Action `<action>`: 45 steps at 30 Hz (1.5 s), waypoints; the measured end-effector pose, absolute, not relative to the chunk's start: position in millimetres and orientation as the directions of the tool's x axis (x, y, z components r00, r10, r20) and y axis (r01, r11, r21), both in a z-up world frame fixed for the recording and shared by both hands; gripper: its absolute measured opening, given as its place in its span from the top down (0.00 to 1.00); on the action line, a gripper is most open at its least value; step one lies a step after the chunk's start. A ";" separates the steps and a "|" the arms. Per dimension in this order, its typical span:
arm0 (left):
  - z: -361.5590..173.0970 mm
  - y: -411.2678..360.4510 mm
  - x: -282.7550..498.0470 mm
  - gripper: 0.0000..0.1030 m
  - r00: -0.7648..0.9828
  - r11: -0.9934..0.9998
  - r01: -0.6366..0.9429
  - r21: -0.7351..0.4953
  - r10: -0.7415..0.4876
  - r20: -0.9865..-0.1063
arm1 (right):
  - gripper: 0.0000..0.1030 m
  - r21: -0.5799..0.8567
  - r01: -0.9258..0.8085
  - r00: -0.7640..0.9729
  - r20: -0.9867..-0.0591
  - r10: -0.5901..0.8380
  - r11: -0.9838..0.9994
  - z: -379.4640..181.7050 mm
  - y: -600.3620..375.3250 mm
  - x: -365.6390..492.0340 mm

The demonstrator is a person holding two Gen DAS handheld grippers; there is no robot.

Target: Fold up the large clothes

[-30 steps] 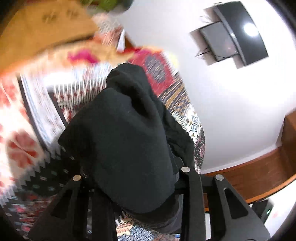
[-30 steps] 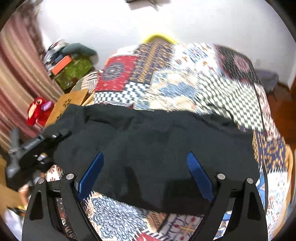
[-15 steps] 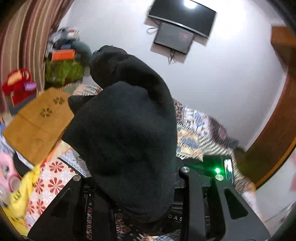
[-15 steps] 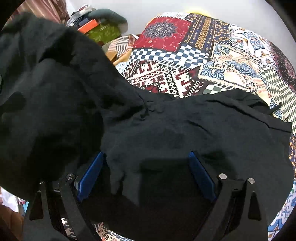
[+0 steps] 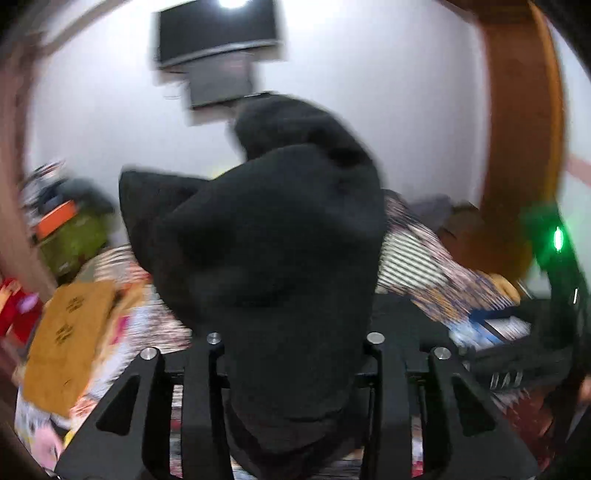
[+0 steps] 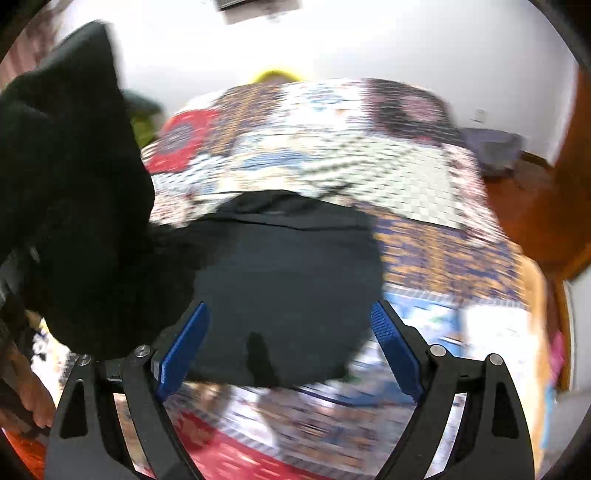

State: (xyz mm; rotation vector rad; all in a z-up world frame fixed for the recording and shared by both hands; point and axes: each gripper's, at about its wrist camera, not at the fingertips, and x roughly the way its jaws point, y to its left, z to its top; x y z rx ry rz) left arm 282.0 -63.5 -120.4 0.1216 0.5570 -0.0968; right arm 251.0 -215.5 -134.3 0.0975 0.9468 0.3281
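A black garment (image 6: 288,266) lies on the patchwork bedspread (image 6: 332,147). One bunched end of it (image 5: 266,240) rises between the fingers of my left gripper (image 5: 295,338), which is shut on it with jaws starting to open. That lifted end (image 6: 74,184) hangs at the left of the right wrist view. My right gripper (image 6: 289,308) hovers over the flat part of the garment with its blue pads (image 6: 184,343) wide apart, closing slightly and touching nothing. Both views are blurred.
A brown cardboard box (image 5: 70,332), a green bag (image 5: 74,236) and a red toy (image 5: 14,306) sit at the bed's left. A screen (image 5: 218,33) hangs on the white wall. A wooden door frame (image 5: 517,147) stands at right. A person's hand (image 6: 33,402) shows at lower left.
My left gripper rolled upright and carried the bunched black cloth up and across toward the right. The right gripper pulled back from the garment, so more of the bedspread shows.
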 end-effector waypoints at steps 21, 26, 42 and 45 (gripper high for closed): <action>-153.3 -109.8 276.0 0.17 0.540 0.919 0.369 -0.137 -0.332 -0.774 | 0.14 0.303 -0.149 0.625 -0.708 0.327 0.941 -103.7 -297.6 206.7; -131.9 -76.8 259.7 0.15 0.622 0.945 0.311 -0.096 -0.279 -0.732 | 0.14 0.282 -0.243 0.629 -0.682 0.372 0.928 -93.4 -263.2 215.9; -213.3 -36.7 289.0 0.00 0.597 0.991 0.091 -0.100 -0.135 -0.791 | 0.12 0.225 -0.169 0.417 -0.866 0.276 0.960 -211.2 -264.0 259.7; -217.9 -34.3 291.6 0.00 0.590 0.987 0.076 -0.142 -0.159 -0.791 | 0.12 0.252 -0.175 0.400 -0.865 0.303 0.952 -209.2 -272.1 263.7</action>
